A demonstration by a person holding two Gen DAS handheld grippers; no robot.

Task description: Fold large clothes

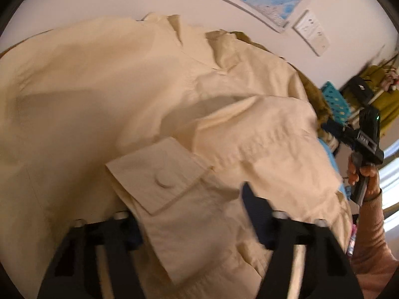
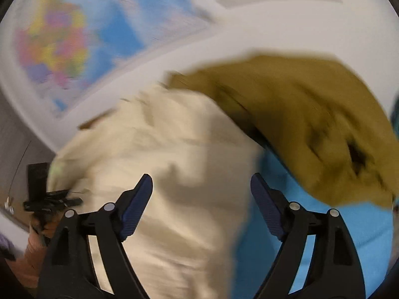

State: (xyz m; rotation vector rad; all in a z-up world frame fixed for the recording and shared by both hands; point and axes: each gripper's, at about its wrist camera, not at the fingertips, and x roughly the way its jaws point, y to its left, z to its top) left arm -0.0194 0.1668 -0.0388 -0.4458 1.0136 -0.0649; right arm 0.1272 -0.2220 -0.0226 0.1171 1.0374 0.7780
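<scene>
A cream jacket (image 1: 129, 92) lies spread out and fills the left wrist view, with a buttoned pocket flap (image 1: 159, 174) close to the camera. My left gripper (image 1: 192, 211) stands over its near hem with a fold of the cloth between its parted jaws. The left fingertip is hidden under the cloth, and the right finger (image 1: 251, 204) rests on top. My right gripper (image 2: 199, 186) is open and empty above the jacket's edge (image 2: 162, 174). It also shows at the jacket's far right side (image 1: 331, 129), held by a hand (image 1: 364, 177).
An olive garment (image 2: 311, 124) lies bunched beside the jacket on a blue surface (image 2: 324, 236). A world map (image 2: 74, 37) hangs on the white wall, with a wall socket (image 1: 311, 35) nearby. A blue basket (image 1: 334, 99) stands to the right. The right wrist view is motion-blurred.
</scene>
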